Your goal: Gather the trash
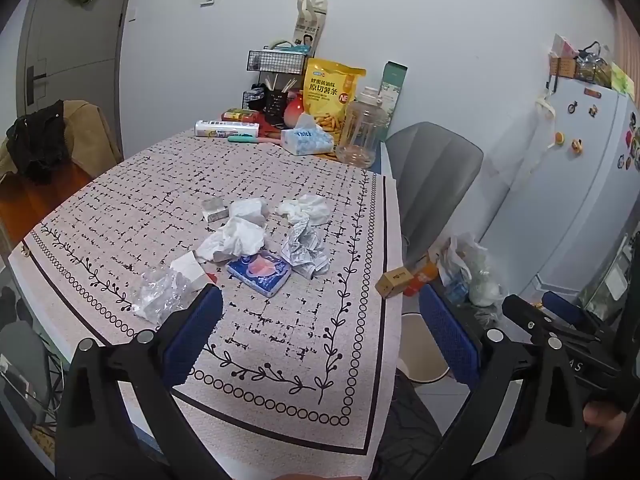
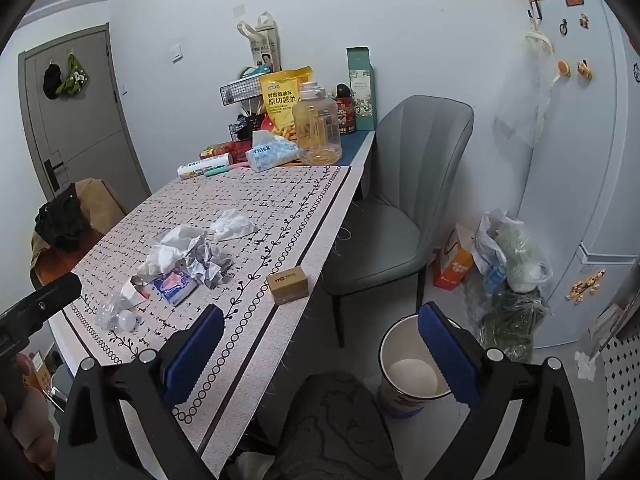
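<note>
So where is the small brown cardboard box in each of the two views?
Left wrist: the brown box sits right of centre, on the table's right edge.
Right wrist: it sits near the centre, on the tablecloth border beside the edge.
Shared landmark: the blue tissue pack lies left of it.

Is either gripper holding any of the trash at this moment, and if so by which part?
Nothing is held. The left gripper and the right gripper are both open with nothing between the fingers; the crumpled paper lies on the table.
</note>
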Demonstrator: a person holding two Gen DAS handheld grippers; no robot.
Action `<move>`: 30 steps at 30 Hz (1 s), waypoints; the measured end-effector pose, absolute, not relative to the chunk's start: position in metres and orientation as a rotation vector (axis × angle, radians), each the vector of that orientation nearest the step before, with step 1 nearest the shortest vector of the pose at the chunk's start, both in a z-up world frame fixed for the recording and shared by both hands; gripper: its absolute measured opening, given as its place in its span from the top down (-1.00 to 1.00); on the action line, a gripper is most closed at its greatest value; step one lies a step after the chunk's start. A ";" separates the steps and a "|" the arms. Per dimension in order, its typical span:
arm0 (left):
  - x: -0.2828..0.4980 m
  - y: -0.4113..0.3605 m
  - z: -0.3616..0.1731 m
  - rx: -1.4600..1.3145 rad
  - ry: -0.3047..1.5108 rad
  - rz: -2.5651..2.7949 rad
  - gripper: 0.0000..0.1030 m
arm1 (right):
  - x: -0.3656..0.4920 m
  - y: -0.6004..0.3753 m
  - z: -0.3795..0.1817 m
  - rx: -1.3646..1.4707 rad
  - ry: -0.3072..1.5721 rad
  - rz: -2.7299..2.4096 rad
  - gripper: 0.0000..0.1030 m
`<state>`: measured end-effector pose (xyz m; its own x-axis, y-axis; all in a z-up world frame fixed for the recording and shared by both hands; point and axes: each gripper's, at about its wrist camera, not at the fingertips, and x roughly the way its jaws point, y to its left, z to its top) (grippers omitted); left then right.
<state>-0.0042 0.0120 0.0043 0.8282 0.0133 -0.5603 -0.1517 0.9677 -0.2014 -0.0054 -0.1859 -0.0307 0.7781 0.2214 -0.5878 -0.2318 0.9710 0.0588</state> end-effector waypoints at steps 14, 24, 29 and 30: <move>-0.008 0.015 0.007 -0.245 0.577 0.096 -0.89 | -0.007 -0.179 -0.025 -0.032 0.633 0.270 -0.85; -0.010 0.017 0.006 -0.250 0.567 0.097 -0.89 | -0.006 -0.175 -0.026 -0.030 0.637 0.269 -0.85; -0.010 0.017 0.005 -0.248 0.568 0.093 -0.89 | -0.007 -0.177 -0.026 -0.031 0.637 0.265 -0.85; -0.010 0.016 0.005 -0.247 0.568 0.093 -0.89 | -0.007 -0.177 -0.026 -0.031 0.636 0.265 -0.85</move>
